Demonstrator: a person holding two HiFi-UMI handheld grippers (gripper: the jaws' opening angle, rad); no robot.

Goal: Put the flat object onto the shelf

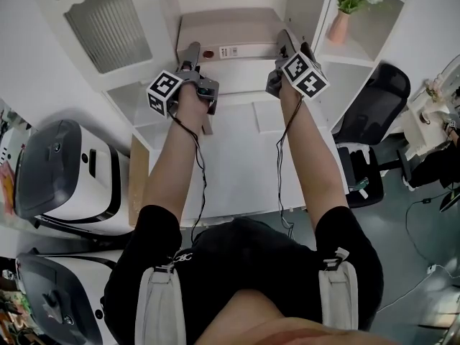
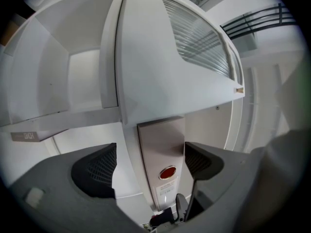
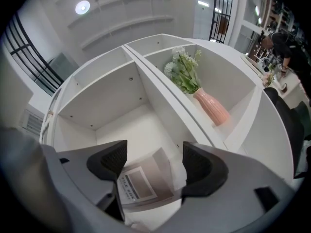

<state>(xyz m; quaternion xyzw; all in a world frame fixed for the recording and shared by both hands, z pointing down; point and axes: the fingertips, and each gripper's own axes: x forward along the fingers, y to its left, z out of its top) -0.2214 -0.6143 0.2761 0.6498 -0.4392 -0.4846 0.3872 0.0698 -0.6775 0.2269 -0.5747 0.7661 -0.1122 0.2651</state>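
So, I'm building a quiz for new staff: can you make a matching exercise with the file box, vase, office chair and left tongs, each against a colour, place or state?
Things:
1. file box
2. vase
3. office chair
4. left tongs

Matches:
a. pink
b. black
c. wide open
d. beige, in the shelf

Pairs: 1-d; 2-a; 3-b; 4-c
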